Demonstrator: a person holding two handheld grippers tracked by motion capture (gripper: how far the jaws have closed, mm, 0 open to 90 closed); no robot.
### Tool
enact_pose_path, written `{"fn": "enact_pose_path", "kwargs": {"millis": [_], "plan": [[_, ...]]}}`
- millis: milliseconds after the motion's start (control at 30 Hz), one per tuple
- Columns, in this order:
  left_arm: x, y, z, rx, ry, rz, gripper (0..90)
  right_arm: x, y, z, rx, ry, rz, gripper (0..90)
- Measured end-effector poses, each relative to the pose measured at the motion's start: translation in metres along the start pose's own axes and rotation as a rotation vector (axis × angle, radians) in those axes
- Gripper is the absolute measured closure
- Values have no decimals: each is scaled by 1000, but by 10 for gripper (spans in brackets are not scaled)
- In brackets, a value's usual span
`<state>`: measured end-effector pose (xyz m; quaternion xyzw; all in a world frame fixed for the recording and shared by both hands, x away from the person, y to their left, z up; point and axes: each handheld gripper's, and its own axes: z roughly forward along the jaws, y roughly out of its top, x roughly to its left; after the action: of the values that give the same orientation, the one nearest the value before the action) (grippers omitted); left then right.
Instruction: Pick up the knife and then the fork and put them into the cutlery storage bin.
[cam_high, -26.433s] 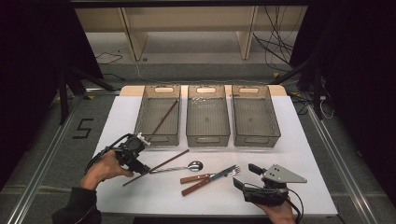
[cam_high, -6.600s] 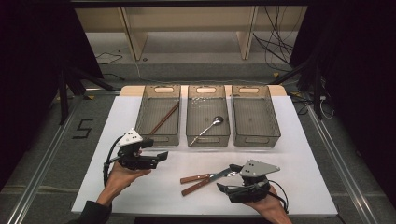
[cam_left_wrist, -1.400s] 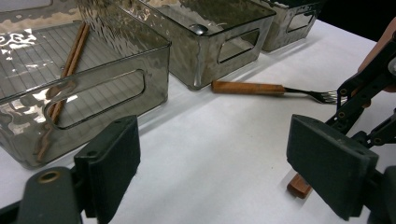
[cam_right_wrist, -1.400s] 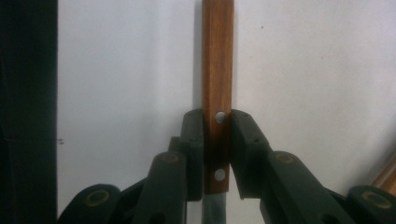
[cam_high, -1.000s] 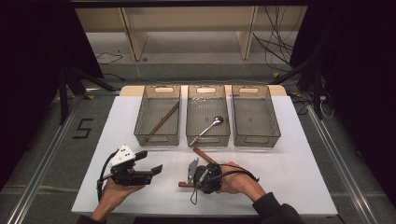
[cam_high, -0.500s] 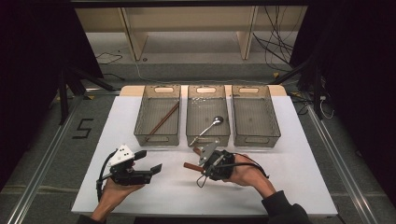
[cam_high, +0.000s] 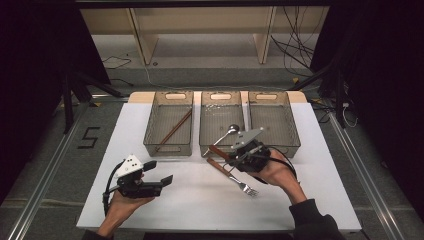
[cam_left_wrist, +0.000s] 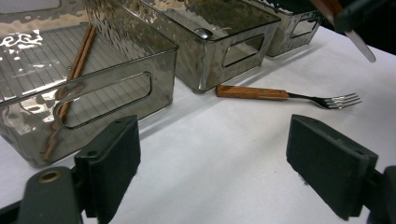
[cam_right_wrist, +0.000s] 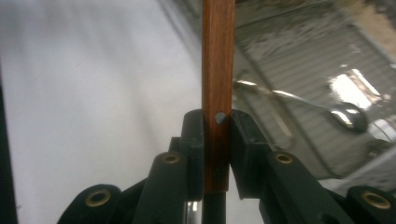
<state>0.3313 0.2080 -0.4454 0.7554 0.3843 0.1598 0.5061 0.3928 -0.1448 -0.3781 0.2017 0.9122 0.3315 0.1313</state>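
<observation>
In the high view, the right gripper (cam_high: 239, 152) hangs just in front of the middle bin (cam_high: 222, 147), its jaws closed on the wooden handle of a knife (cam_high: 218, 151). The handle points toward the bin's front wall. A fork (cam_high: 244, 185) lies flat on the table (cam_high: 200, 200), just in front of the same bin. The left gripper (cam_high: 159, 172) rests well to the left of the bin, its jaws wide apart and holding nothing. The risk here is a clash: if the knife travels low, its handle end could strike the bin's front wall rather than clear it.

The left gripper view looks between that gripper's spread jaws at the fork (cam_left_wrist: 280, 94) near the bin's front corner. The knife's blade (cam_left_wrist: 364, 45) hangs in the air above it. Dropped from there, the knife could land on the fork and knock it askew.

In the right gripper view, the jaws pinch the knife's handle (cam_right_wrist: 217, 70) near its blade end, so most of the handle sticks out beyond them. A spoon (cam_right_wrist: 345, 114) already lies inside the bin ahead. Such an off-centre hold could let the knife pivot or slip during tilting, and it might end up among the spoons rather than in its own bin.
</observation>
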Motion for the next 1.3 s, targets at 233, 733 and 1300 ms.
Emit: {"fn": "enact_pose_path", "kwargs": {"millis": [233, 733, 1300], "plan": [[1, 0, -1, -5, -5, -12, 170, -24, -1, -15, -52, -51, 97, 772], [2, 0, -1, -15, -7, -16, 166, -64, 0, -34, -116, -138, 237, 771], [2, 0, -1, -13, -7, -15, 166, -102, 6, -48, -177, -215, 338, 771]]}}
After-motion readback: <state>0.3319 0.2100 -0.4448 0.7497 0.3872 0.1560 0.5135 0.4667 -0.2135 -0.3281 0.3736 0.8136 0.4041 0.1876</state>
